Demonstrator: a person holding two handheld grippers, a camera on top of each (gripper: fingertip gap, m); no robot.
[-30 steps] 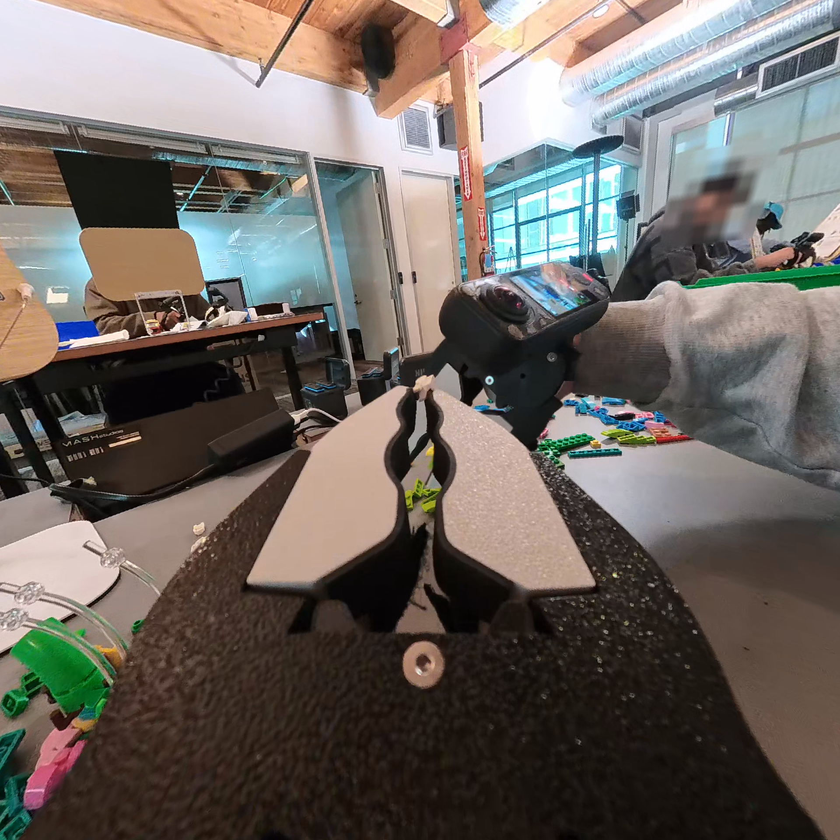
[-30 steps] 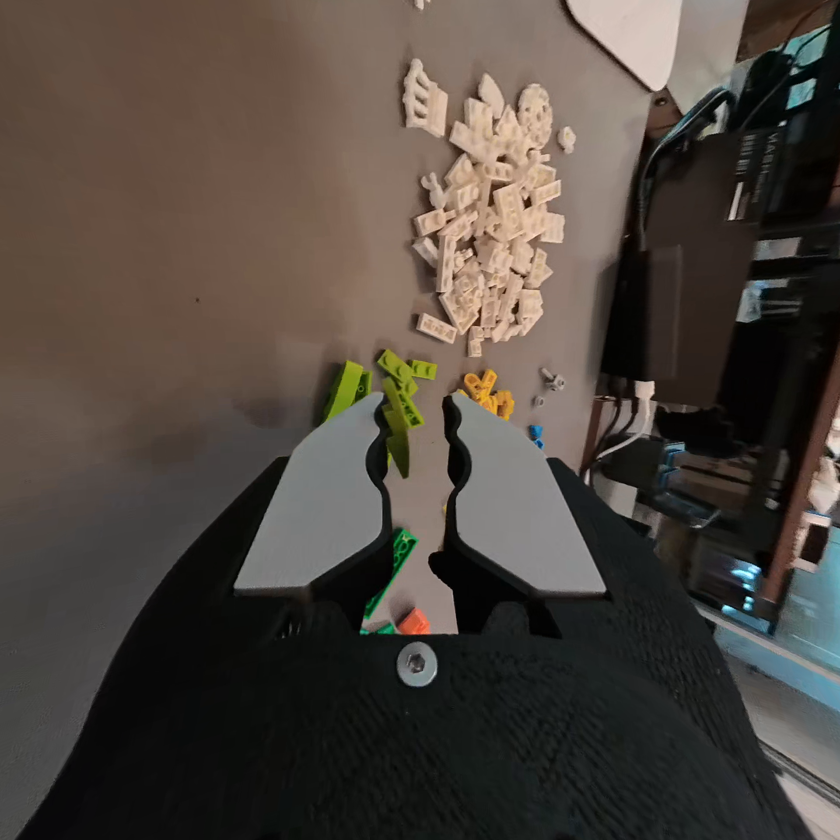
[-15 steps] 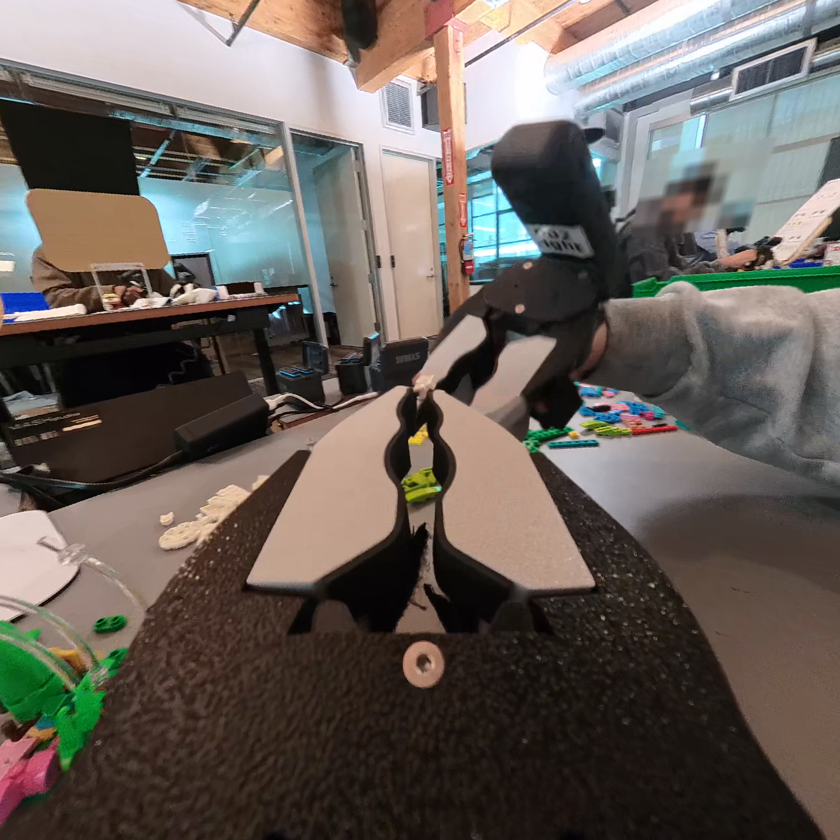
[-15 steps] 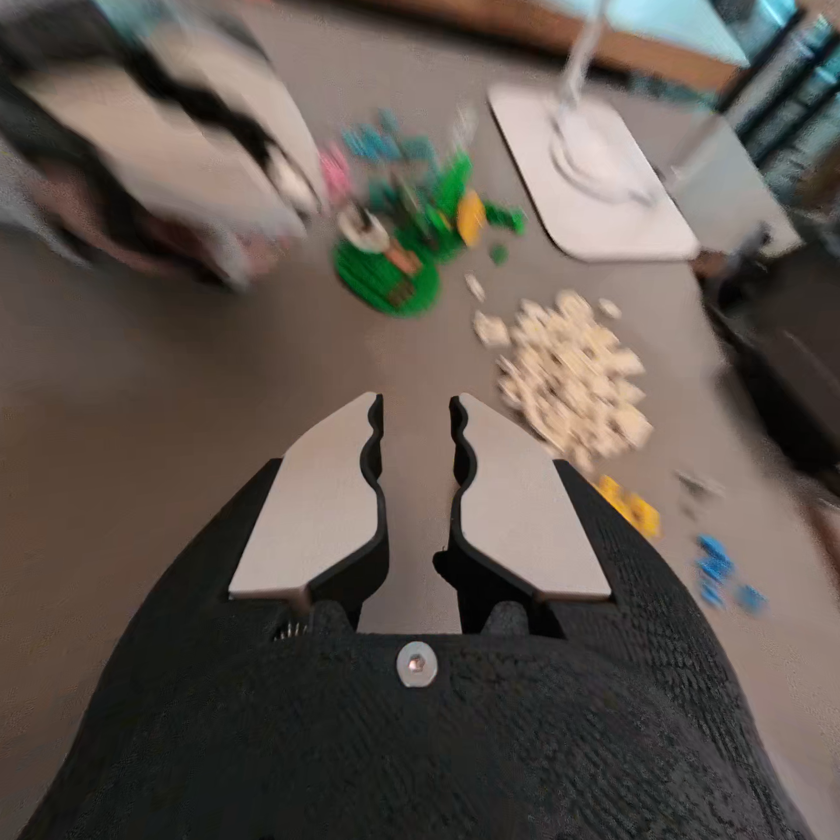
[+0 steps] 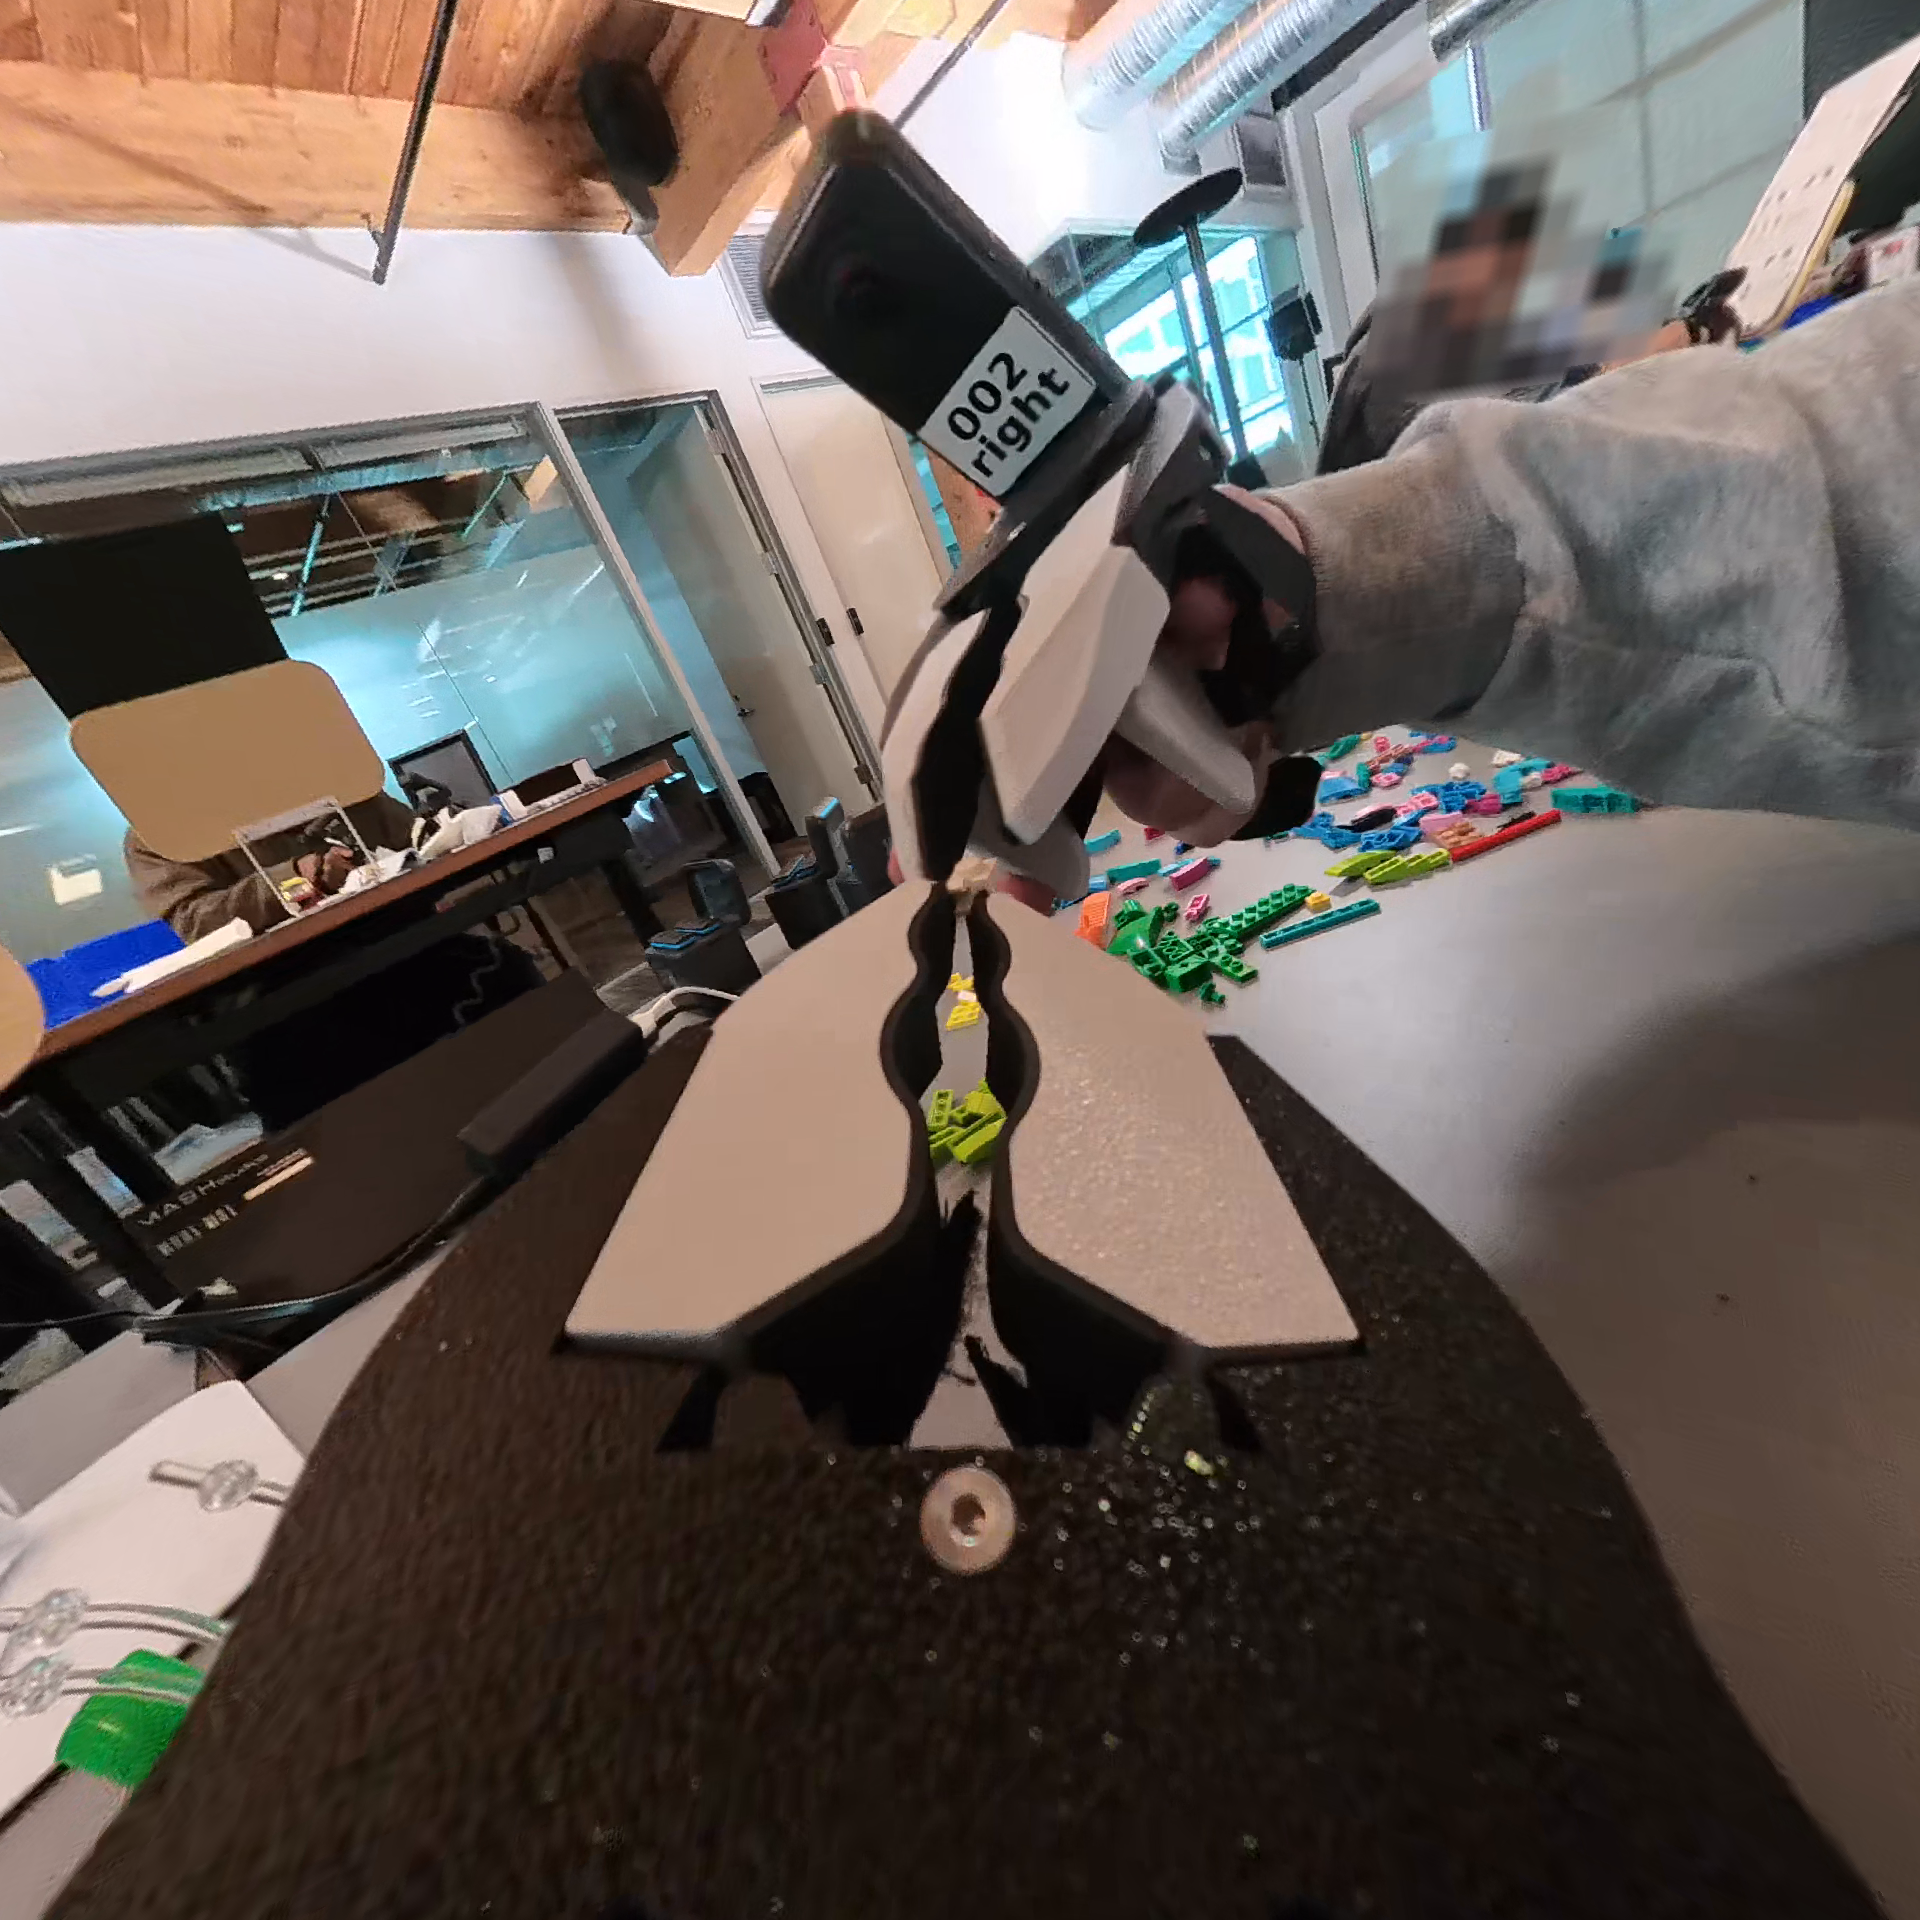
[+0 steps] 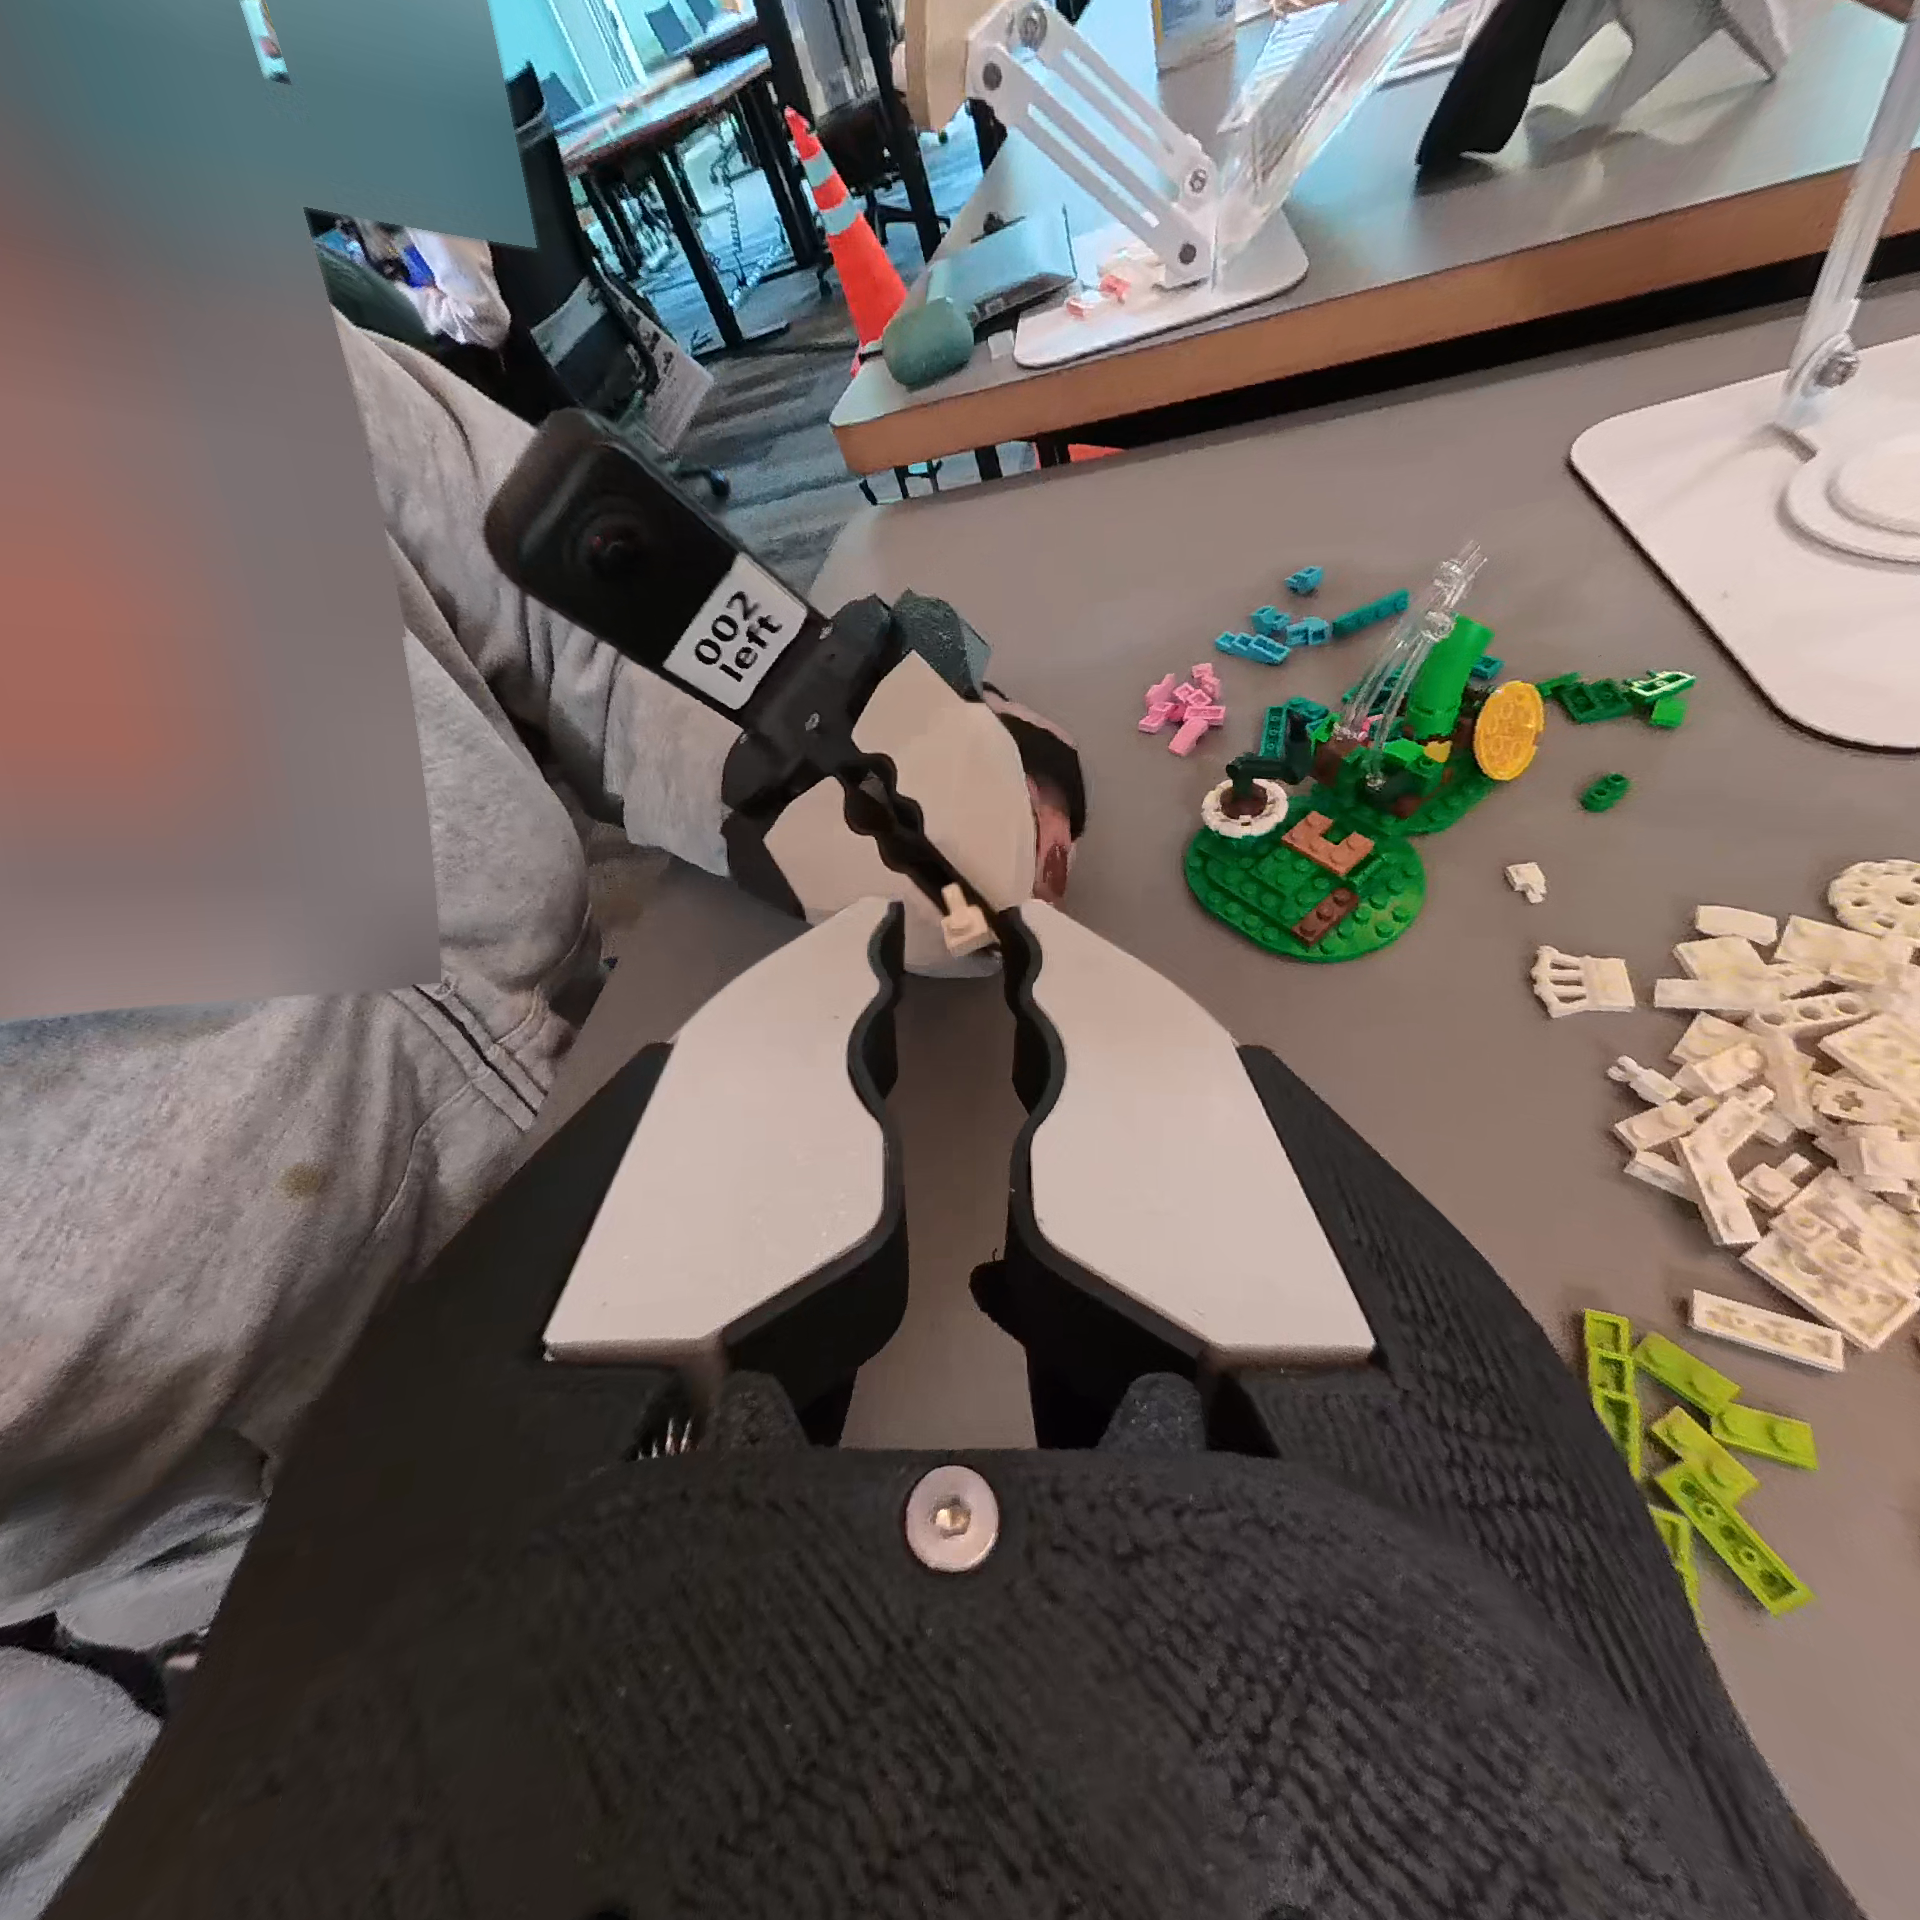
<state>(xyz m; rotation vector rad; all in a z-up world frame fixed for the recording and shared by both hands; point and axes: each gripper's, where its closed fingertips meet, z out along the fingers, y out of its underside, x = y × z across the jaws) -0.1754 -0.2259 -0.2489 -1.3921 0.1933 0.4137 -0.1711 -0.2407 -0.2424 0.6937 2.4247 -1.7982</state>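
An open office turned workshop: exposed wood beams (image 5: 312, 114) and silver ducts (image 5: 1195, 73) overhead, glass-walled rooms (image 5: 436, 623) behind, long desks (image 5: 416, 894) with people seated at them. An orange cone (image 6: 857, 249) stands between tables. The grey table (image 6: 1039, 540) holds sorted toy bricks (image 6: 1808, 1122) and a white stand (image 6: 1766, 540) at its far corner.

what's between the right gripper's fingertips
In the right wrist view, a small white brick, pinched by the left gripper, sits in the right gripper's gap.

Left tongs (image 6: 961, 914) pinch cream piece (image 6: 964, 925) (right's agape).
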